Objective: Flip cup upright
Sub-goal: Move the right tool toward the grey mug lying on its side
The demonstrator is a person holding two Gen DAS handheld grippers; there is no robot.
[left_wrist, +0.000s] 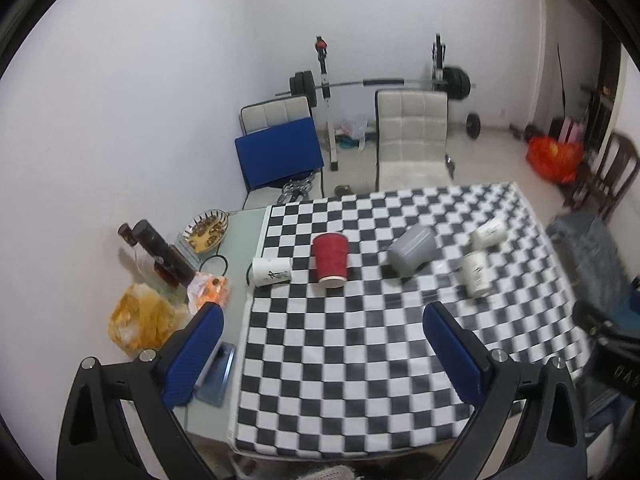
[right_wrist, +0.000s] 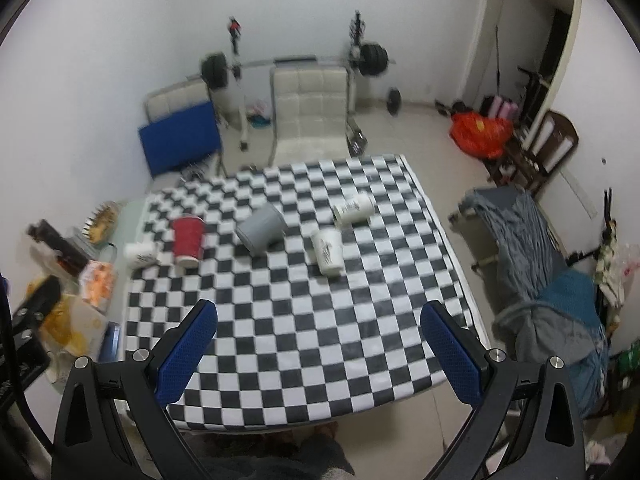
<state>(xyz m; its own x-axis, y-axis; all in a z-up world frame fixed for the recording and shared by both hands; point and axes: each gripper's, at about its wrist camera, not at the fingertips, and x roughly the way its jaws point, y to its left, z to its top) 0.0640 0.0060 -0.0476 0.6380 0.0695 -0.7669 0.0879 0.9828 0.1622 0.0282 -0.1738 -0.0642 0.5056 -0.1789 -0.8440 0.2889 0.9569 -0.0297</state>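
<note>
Several cups lie on their sides on the checkered tablecloth (left_wrist: 360, 344). A red paper cup (left_wrist: 330, 259) (right_wrist: 188, 241) lies left of middle. A grey cup (left_wrist: 412, 253) (right_wrist: 260, 229) lies beside it. A white printed cup (left_wrist: 271, 271) (right_wrist: 140, 254) lies at the cloth's left edge. Two more white cups (left_wrist: 476, 274) (left_wrist: 489, 233) lie to the right, also in the right wrist view (right_wrist: 328, 251) (right_wrist: 354, 208). My left gripper (left_wrist: 322, 320) is open and empty, well short of the cups. My right gripper (right_wrist: 318, 316) is open and empty, above the near cloth.
Dark bottles (left_wrist: 160, 252), a bowl of snacks (left_wrist: 206, 230) and orange bags (left_wrist: 140, 320) crowd the table's left strip. Chairs (left_wrist: 412, 136) and a barbell rack (left_wrist: 380, 84) stand beyond the far edge. A cloth-covered chair (right_wrist: 532, 248) stands right of the table.
</note>
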